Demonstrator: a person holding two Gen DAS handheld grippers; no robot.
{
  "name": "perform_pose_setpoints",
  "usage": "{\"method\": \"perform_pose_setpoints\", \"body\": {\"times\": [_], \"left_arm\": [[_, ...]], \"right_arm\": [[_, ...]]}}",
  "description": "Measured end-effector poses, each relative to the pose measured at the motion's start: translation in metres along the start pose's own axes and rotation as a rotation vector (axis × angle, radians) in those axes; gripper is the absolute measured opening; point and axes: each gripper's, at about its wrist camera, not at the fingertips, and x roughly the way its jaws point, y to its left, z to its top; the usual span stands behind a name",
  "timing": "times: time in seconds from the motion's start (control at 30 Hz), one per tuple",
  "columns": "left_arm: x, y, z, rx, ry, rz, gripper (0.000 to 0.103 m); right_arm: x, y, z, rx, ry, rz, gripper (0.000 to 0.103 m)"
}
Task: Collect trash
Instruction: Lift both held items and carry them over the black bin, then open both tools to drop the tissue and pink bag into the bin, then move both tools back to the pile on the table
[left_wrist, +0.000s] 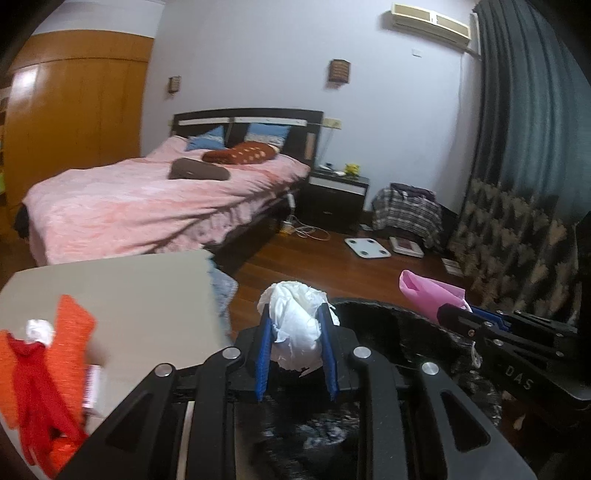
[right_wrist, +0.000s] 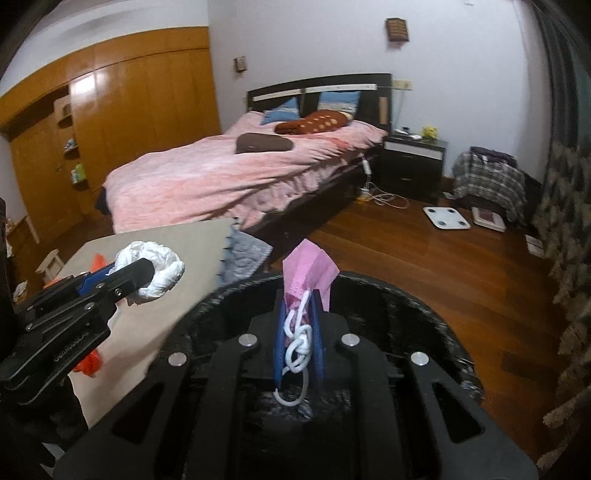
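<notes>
My left gripper (left_wrist: 295, 317) is shut on a crumpled white paper wad (left_wrist: 295, 325), which bulges out above the blue pads. It hangs over the left rim of a round black bin (left_wrist: 388, 314). My right gripper (right_wrist: 299, 306) is shut on a folded pink face mask (right_wrist: 308, 266), whose knotted white ear loops (right_wrist: 297, 343) dangle between the fingers. It is held above the open mouth of the black bin (right_wrist: 424, 302). The right wrist view shows the white paper wad (right_wrist: 155, 273) at the left, over the table's edge. In the left wrist view the pink face mask (left_wrist: 428, 295) is at the right.
A beige table (left_wrist: 129, 288) stands left of the bin with an orange-red cloth (left_wrist: 55, 350) and another white wad (left_wrist: 38, 330) on it. Beyond are a pink bed (left_wrist: 147, 199), a dark nightstand (left_wrist: 334, 195), a white scale (left_wrist: 367, 247) on the wood floor, and a patterned seat (left_wrist: 517, 240) at the right.
</notes>
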Motion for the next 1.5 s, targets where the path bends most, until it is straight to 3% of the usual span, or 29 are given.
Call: {"method": "perform_pose_setpoints", "body": {"times": [0.07, 0.13, 0.3, 0.37, 0.43, 0.57, 0.8, 1.13, 1.5], "left_arm": [[0.006, -0.006, -0.001, 0.003, 0.012, -0.018, 0.031], [0.009, -0.009, -0.002, 0.005, 0.019, -0.028, 0.041], [0.007, -0.011, -0.005, 0.004, 0.015, -0.01, 0.053], [0.006, -0.008, -0.007, 0.005, 0.011, 0.01, 0.058], [0.0, -0.002, -0.008, 0.006, 0.002, 0.039, 0.063], [-0.017, 0.017, -0.011, 0.001, -0.017, 0.101, 0.078], [-0.051, 0.064, -0.017, -0.021, -0.04, 0.243, 0.085], [-0.097, 0.138, -0.036, -0.09, -0.051, 0.438, 0.086], [-0.138, 0.215, -0.06, -0.155, -0.039, 0.583, 0.086]], "right_arm": [[0.002, -0.011, -0.003, 0.012, 0.005, -0.028, 0.021], [0.002, -0.019, -0.006, 0.026, 0.007, -0.043, 0.027], [0.0, -0.028, -0.011, 0.05, -0.005, -0.076, 0.052], [-0.001, -0.029, -0.01, 0.055, -0.018, -0.087, 0.081], [-0.004, -0.026, -0.009, 0.058, -0.042, -0.099, 0.094], [-0.004, -0.008, -0.005, 0.054, -0.066, -0.05, 0.097], [0.005, 0.041, 0.002, 0.011, -0.072, 0.042, 0.098], [0.024, 0.127, 0.013, -0.081, -0.056, 0.178, 0.098], [0.039, 0.228, 0.015, -0.171, -0.052, 0.365, 0.098]]}}
